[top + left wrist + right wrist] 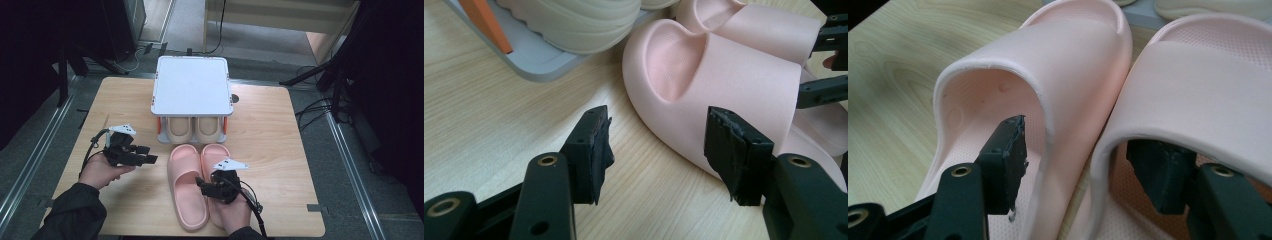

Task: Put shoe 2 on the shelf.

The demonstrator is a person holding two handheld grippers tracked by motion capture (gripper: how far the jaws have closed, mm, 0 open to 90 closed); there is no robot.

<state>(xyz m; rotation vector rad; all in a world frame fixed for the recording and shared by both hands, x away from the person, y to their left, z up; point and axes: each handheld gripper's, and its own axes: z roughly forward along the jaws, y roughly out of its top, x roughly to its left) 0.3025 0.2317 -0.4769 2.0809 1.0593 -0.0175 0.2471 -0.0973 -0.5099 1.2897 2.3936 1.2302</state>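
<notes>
At the back-centre of the light wood-grain desk (125,100) stands a small two-tier rack (192,85): flat pale grey top board with rounded corners, orange corner posts, grey base tray. On its lower tier sits a pair of cream slippers (192,129), side by side, toes facing the person; ribbed, chunky foam-like look, matte. Top board carries nothing.

Just in front of the rack, on the bare desk, lie the two pink slippers, side by side and touching along their inner edges. The left pink slipper (186,187) and the right pink slipper (215,157) are one-piece moulded slides, smooth matte soft-looking material, broad arched strap, thick rounded sole rim, fine dotted texture on the footbed. Toes point toward the rack, heels toward the person.

Right tongs (207,187) are held low over the pink pair's middle, jaws apart and straddling the seam: in the right gripper view one black jaw sits inside the left pink slipper's opening under its strap, the other goes under the strap of the right pink slipper, the two touching inner walls between them. Not clamped; a gap shows on the left jaw's side, and contact on the other side is unclear.

Left tongs (145,155) are off to the left of the left pink slipper, jaws wide apart, holding nothing, above bare wood, aimed at that slipper's toe end. Jaw pads are black, worn and ragged.
</notes>
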